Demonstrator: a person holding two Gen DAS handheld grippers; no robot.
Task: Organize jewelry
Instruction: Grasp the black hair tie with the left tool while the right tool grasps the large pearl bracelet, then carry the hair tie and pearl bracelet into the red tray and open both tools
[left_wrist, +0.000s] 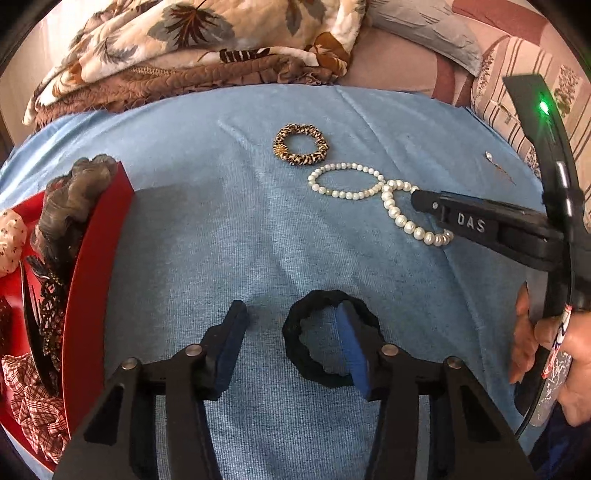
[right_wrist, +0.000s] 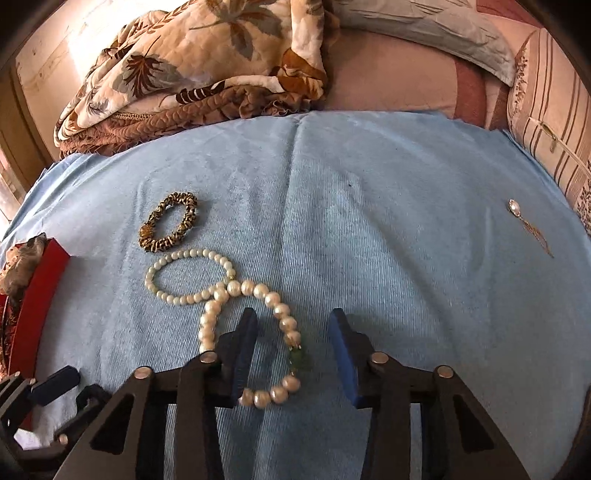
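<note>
Underneath everything, a blue cloth covers the bed, with a floral quilt bunched along its far edge and a striped pillow at the far right. At the cloth's left edge sits a red box already holding scrunchies and a dark comb.

Next, the left gripper hovers low over the cloth with its jaws spread wide; its right finger overlaps a black hair tie lying flat near the middle of the cloth, and nothing is gripped. The right gripper also stands wide apart, holding nothing. Its left finger sits inside the loop of a big pearl bracelet, whose right side with a green bead passes through the gap between the fingers. In the left wrist view that gripper reaches in from the right, its tip over the same bracelet.

A small pearl bracelet touches the big one on its far-left side. Just beyond it lies a leopard scrunchie, apart from the pearls. Well off to the right, near the pillow, lies a single earring with a pale stone and thin dangling strands.
</note>
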